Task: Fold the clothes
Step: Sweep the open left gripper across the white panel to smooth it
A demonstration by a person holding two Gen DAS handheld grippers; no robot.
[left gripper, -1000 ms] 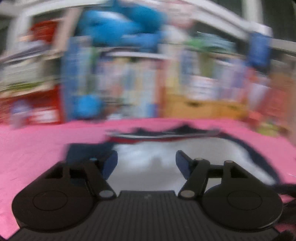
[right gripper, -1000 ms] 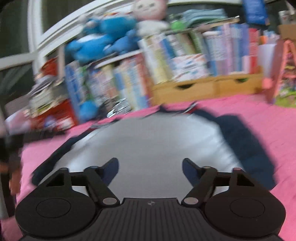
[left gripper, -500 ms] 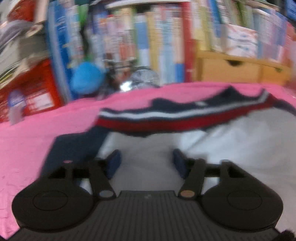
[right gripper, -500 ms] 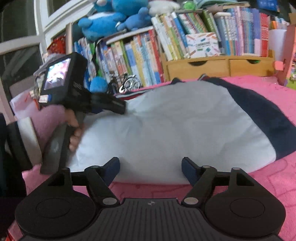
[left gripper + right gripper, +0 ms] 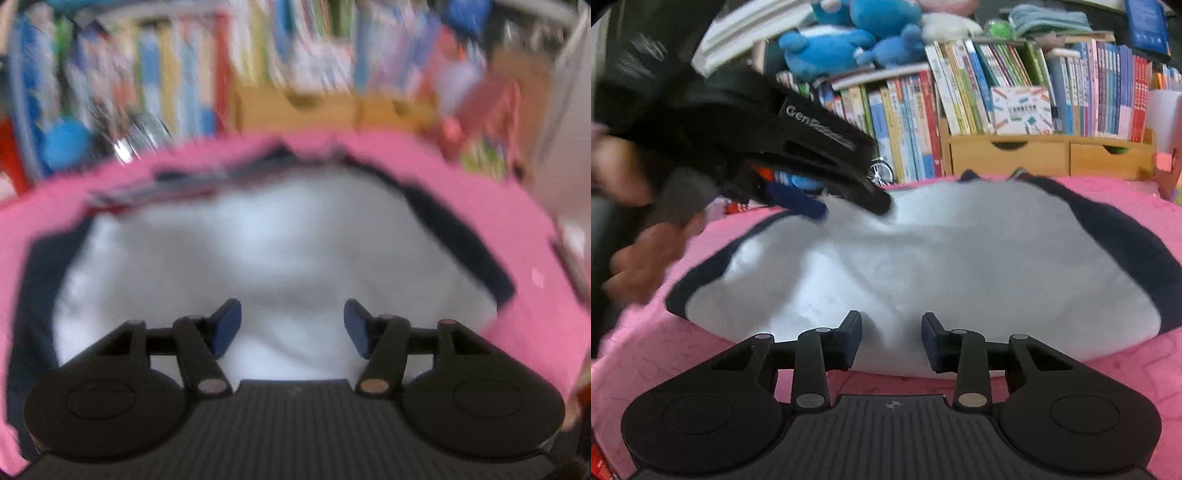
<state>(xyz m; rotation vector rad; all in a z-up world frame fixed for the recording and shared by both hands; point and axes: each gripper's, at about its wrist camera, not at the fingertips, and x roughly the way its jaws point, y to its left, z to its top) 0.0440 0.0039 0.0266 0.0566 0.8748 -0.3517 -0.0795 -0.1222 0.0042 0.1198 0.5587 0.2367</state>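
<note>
1. Left gripper (image 5: 291,328): we're hovering it over the white shirt (image 5: 923,258), which is lying flat on the pink blanket (image 5: 665,350). Its jaws have just been narrowing, still apart, with cloth between but no pinch we can see.
2. Right gripper (image 5: 891,339): we're closing on the shirt's near hem; the jaws have just been narrowing, fabric bunching between them, not clearly clamped yet.
3. We're guessing this is the grab before the first fold; next, both need a firm pinch, then lifting together.

black ribbed gripper (image 5: 891,338) body, round pivot discs, blue-padded jaws, white lettering on left gripper (image 5: 812,206)
</note>
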